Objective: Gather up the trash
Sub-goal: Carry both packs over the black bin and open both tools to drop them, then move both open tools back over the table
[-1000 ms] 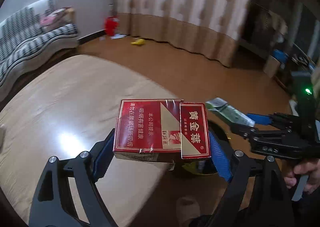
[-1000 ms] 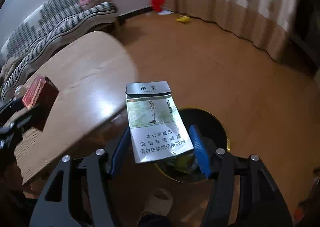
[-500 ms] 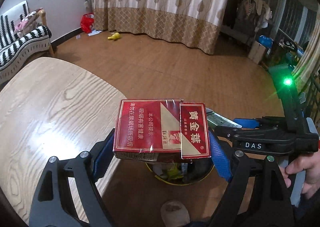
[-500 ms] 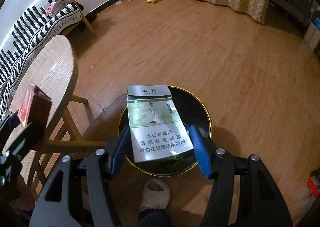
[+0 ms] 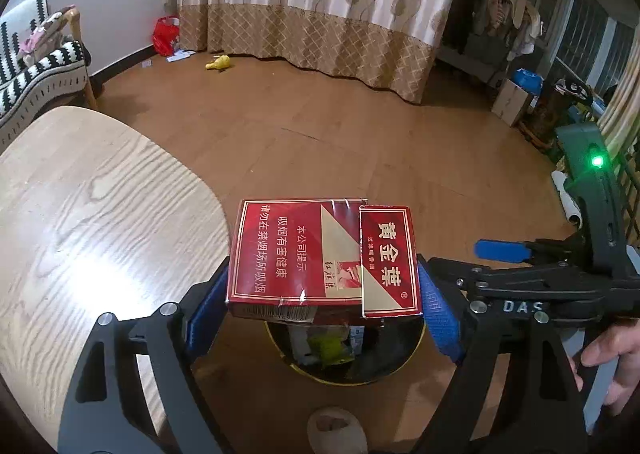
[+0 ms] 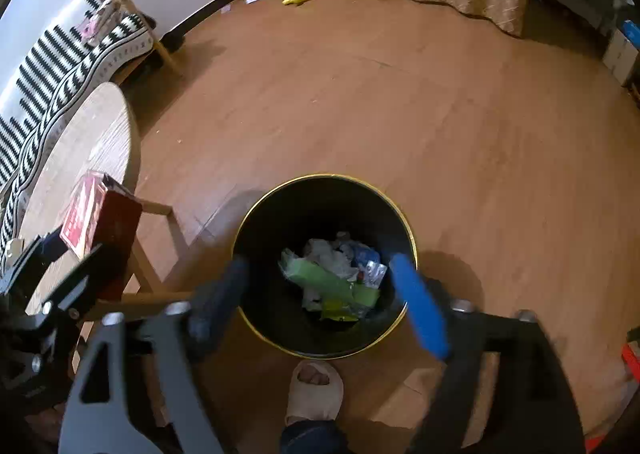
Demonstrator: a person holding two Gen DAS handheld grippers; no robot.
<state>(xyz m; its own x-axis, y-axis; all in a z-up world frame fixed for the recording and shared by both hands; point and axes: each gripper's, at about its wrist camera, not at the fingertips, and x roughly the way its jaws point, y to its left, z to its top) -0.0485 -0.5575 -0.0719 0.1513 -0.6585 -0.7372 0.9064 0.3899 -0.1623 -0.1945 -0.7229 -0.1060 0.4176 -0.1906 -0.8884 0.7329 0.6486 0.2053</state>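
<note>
Red cigarette pack (image 5: 324,258) in left tongs (image 5: 320,306), one bin (image 6: 256,328), right tongs (image 6: 320,294) empty

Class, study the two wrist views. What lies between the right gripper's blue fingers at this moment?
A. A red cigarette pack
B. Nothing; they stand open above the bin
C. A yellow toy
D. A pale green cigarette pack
B: the right gripper has just been opening and holds nothing, its fingers spread over the black bin, while the red cigarette pack sits in the left gripper.
</note>
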